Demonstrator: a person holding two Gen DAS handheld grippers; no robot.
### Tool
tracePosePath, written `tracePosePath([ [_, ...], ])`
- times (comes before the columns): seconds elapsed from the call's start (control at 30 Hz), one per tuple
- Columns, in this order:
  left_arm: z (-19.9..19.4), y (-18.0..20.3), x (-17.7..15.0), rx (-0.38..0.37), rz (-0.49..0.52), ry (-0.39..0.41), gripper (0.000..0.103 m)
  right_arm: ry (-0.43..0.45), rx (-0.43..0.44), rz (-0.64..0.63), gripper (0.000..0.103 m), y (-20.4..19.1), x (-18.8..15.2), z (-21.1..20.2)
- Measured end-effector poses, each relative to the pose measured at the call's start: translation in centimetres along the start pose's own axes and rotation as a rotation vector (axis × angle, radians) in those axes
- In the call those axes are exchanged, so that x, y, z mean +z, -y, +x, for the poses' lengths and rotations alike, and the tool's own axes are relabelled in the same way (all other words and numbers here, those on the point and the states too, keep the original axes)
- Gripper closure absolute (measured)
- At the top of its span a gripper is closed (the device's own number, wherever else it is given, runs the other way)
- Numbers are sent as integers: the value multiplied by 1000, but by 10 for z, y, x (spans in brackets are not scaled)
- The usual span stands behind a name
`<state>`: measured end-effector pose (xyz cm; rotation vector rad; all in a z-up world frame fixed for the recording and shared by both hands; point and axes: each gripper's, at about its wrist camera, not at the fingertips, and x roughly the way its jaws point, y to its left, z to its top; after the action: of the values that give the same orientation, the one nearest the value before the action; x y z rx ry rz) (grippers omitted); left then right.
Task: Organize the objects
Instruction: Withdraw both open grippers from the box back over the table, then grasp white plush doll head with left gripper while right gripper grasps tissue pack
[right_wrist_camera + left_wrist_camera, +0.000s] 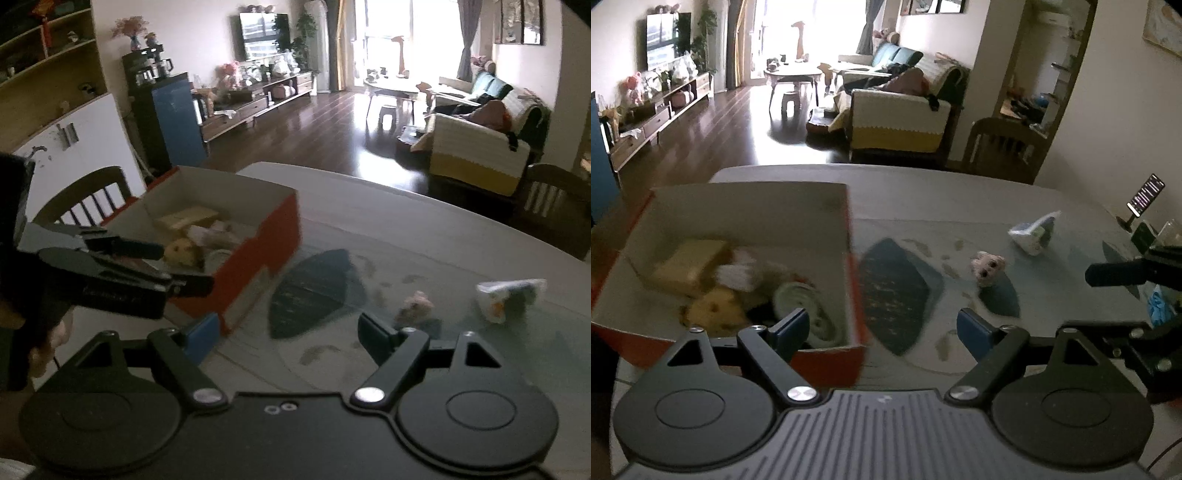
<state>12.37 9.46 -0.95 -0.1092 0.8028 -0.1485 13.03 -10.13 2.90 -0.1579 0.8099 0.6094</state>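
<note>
The left gripper (882, 326) hangs with its jaws spread wide and empty over the near right corner of the red cardboard box (827, 360), which holds a wooden block (689, 264) and a yellow sponge (714, 304). The right gripper (286, 334) is likewise agape, holding nothing. Beyond it and to the right, a small pink plush toy (415, 306) and a crumpled white packet (508, 297) lie on the grey table (388, 221), apart from both grippers.

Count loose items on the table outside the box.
2: a small pink toy near the table's middle, and a white crumpled packet beyond it, to its right. More may sit out of view.
</note>
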Motion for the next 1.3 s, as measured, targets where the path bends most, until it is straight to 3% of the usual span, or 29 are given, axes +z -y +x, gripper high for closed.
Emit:
tracePosePath([
  [0.1,6,21,-5,0,2,7,0,-5,-15,16,21,21,-9,-4],
  [0.47,41,86,-9,-43,51,5,0,-45,-142,113,21,106,-48,-13],
  [0.73,81,124,0,-67,96,-39,0,-62,-221,151,21,158,-57,-15],
  [0.97,122,147,17,-9,177,-51,0,-82,-279,168,21,199,-42,2],
  [1.3,173,157,36,17,207,-69,0,-98,-343,208,21,241,1,57],
])
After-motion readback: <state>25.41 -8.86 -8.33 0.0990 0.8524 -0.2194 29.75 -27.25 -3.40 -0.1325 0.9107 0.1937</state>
